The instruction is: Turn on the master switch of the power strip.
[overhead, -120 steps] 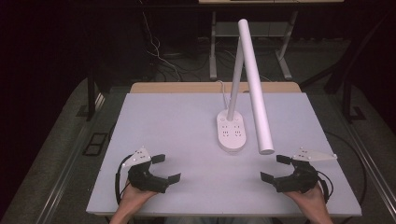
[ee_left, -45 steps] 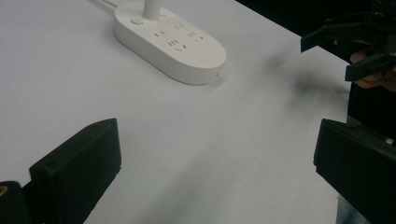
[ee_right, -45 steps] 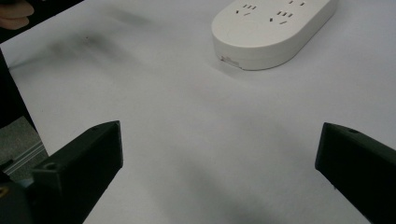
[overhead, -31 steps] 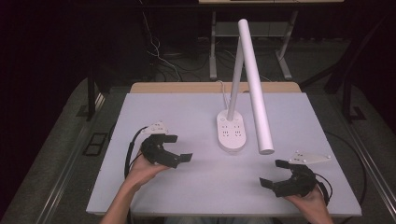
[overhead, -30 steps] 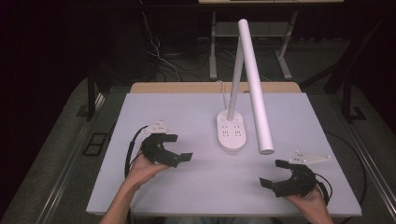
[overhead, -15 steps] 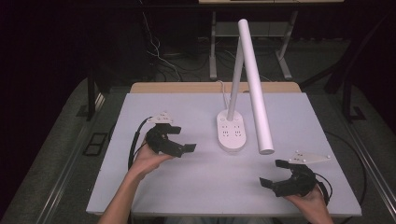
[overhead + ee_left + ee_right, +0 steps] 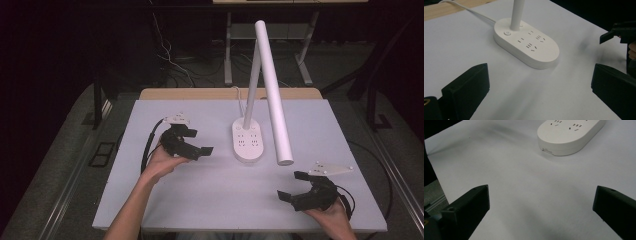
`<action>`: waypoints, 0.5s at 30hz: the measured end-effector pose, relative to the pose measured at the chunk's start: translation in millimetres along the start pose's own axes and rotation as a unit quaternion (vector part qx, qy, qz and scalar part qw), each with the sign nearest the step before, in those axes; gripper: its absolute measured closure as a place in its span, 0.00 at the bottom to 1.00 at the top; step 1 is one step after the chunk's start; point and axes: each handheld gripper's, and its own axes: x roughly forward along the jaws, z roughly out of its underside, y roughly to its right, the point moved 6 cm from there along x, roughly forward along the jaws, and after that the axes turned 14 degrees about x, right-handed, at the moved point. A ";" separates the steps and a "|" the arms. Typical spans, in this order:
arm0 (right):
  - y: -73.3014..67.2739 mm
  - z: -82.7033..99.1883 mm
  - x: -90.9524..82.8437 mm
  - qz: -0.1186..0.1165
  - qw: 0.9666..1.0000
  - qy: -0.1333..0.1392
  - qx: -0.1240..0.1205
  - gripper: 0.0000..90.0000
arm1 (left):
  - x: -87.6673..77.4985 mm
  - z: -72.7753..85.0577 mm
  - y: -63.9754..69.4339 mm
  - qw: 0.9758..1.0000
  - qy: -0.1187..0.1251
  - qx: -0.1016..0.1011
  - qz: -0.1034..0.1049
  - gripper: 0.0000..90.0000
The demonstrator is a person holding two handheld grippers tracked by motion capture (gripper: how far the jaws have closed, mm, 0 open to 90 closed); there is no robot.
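While the left gripper [image 7: 192,142] hovers with jaws spread wide just left of the lamp base [image 7: 248,143], bare white table [image 7: 210,195] lies open between them; the oval base with its sockets sits mid-table toward the far edge, its tube head [image 7: 272,95] slanting down to the right; the right gripper [image 7: 295,187], also wide and empty, rests near the front right edge, well apart from the base.

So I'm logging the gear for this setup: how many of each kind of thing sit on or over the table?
Lamps: 1, the white desk lamp
Tongs: 2, the left tongs and the right tongs, both open
Total: 3
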 end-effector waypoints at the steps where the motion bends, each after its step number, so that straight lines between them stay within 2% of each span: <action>1: 0.2 0.0 0.0 0.000 1.000 0.000 0.000 0.00 | 0.7 -1.0 -0.7 1.000 -0.002 0.001 0.001 0.01; 9: 0.4 0.4 -0.3 0.001 1.000 0.000 0.000 0.00 | 7.8 -9.1 -6.2 1.000 -0.007 0.003 0.003 0.01; 15: -0.8 1.1 0.9 0.001 1.000 -0.003 -0.004 0.00 | 13.7 -14.4 -9.8 1.000 -0.017 0.012 0.006 0.01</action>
